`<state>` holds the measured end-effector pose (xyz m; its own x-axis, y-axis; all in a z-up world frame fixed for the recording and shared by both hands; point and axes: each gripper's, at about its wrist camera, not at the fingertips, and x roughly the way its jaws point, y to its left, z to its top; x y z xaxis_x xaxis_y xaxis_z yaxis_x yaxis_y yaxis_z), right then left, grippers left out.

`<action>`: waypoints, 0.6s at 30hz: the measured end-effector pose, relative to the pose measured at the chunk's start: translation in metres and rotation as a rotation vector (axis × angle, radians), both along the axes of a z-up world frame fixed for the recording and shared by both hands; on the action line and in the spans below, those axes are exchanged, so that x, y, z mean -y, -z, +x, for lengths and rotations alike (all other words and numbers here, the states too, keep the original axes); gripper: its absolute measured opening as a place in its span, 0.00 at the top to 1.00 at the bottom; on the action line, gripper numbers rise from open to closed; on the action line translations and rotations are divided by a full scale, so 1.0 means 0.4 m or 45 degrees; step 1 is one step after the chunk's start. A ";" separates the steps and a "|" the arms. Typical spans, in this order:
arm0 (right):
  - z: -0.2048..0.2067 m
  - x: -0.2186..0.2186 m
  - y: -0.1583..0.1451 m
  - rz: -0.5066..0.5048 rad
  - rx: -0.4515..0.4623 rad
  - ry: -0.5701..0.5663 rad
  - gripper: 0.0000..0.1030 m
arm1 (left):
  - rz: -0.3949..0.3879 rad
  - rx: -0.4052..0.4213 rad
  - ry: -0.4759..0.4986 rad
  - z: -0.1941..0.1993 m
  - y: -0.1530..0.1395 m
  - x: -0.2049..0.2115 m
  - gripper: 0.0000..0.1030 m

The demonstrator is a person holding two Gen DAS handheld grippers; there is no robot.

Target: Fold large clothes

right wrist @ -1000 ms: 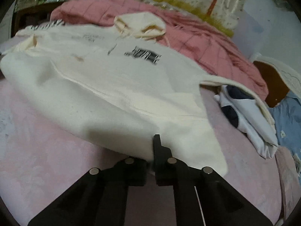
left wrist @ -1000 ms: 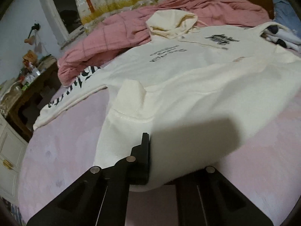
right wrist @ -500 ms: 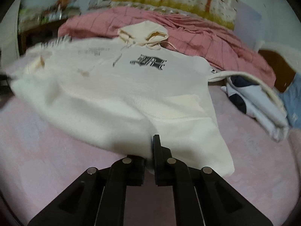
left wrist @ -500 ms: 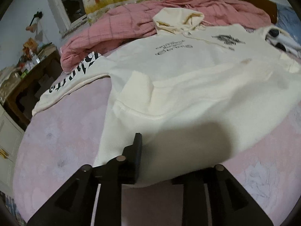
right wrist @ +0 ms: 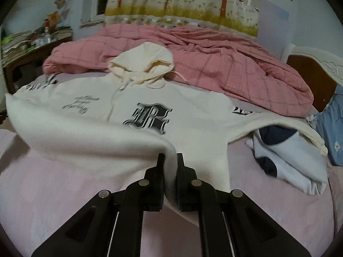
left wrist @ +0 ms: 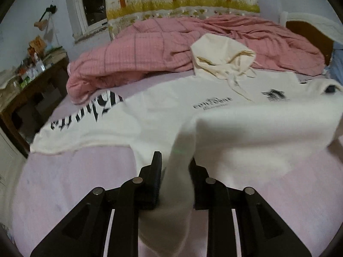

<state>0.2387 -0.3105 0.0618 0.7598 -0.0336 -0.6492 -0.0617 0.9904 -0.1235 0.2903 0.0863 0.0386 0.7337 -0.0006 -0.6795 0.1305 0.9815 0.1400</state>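
Gripping the cream hoodie (left wrist: 246,128) by its bottom edge with both hands, I have the hem raised off the pink bed sheet (left wrist: 70,184) while the chest and hood lie flat further up the bed. My left gripper (left wrist: 174,171) has a thick bunch of the hem between its jaws, which are closing on the cloth right now. My right gripper (right wrist: 170,167) has its jaws pressed nearly together, pinching a fold of the same hem. Between my two hands the lifted edge sags in a blurred band across the front of the hoodie. The hood (right wrist: 145,64) rests against a rumpled pink quilt (right wrist: 225,64) at the far side of the bed. One sleeve (left wrist: 85,120) with black lettering stretches out flat toward the left in my left view. The other sleeve (right wrist: 285,126) drapes over a folded white and navy garment (right wrist: 289,160) on the right in my right view. A big black letter print (right wrist: 150,117) sits on the chest. A cluttered wooden desk (left wrist: 32,85) stands beside the bed at the left
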 end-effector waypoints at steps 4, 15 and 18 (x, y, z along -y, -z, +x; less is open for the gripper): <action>0.083 0.012 0.022 0.041 0.005 -0.012 0.93 | -0.051 -0.097 -0.035 0.097 0.050 -0.010 0.86; 0.209 -0.006 0.174 -0.029 -0.110 -0.007 0.93 | 0.036 -0.134 -0.001 0.154 0.188 0.024 0.83; 0.203 -0.002 0.175 -0.023 -0.089 -0.001 0.88 | 0.013 -0.129 -0.044 0.156 0.187 -0.002 0.63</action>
<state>0.3197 -0.3098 -0.0080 0.7128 -0.0453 -0.6999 -0.0716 0.9880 -0.1369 0.3527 0.0870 -0.0361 0.6608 0.0308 -0.7499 0.1103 0.9843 0.1376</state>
